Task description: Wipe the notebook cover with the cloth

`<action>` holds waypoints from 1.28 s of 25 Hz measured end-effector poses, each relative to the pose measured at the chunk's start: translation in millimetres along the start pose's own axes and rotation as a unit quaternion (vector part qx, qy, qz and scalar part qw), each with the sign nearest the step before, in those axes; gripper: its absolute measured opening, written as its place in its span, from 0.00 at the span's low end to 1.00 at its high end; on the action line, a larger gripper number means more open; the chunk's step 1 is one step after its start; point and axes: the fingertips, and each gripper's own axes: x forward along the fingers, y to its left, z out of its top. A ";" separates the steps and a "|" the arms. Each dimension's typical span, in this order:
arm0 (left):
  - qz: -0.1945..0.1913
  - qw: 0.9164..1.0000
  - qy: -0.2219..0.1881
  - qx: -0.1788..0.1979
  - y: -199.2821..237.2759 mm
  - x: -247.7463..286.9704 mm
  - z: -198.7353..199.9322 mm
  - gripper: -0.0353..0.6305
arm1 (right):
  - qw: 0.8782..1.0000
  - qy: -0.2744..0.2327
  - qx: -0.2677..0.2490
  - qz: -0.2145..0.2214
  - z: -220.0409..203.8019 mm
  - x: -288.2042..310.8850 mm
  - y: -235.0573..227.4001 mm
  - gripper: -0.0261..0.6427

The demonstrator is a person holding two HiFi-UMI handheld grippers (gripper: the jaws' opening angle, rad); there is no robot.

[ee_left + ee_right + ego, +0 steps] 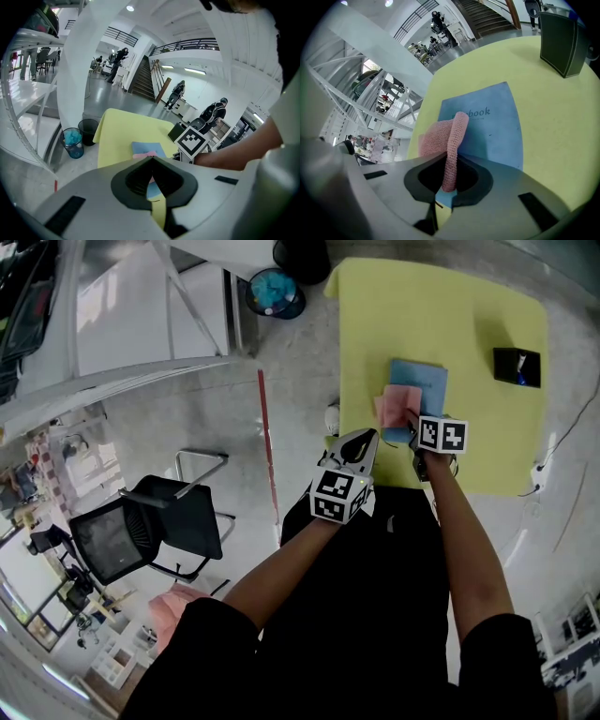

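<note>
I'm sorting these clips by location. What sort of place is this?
Probably a large open hall in a workplace or lab building: a wide staircase and an upper balcony railing behind, and an office chair near the yellow table.

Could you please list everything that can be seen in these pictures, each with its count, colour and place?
table: one, yellow top, in front of the person
notebook: one, blue, flat on the table
cloth: one, pink, lying on the notebook's near left part
box: one, black, on the table's far right part
black bin: one, on the floor beyond the table's far left corner
blue bin: one, on the floor beside the black bin
chair: one, black, on the floor to the person's left
left hand-held gripper: one, grey, shut, empty, near the table's edge
right hand-held gripper: one, grey, shut on the cloth
</note>
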 end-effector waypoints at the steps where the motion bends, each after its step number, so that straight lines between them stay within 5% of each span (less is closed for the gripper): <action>1: 0.000 1.000 0.000 0.001 -1.5 1.2 0.5 0.08 | 1.000 0.000 0.000 0.000 0.0 -1.3 -2.4 0.10; 32: 0.012 1.000 0.003 0.017 -57.7 34.7 2.5 0.08 | 1.000 0.002 -0.001 0.011 2.5 -31.8 -53.3 0.10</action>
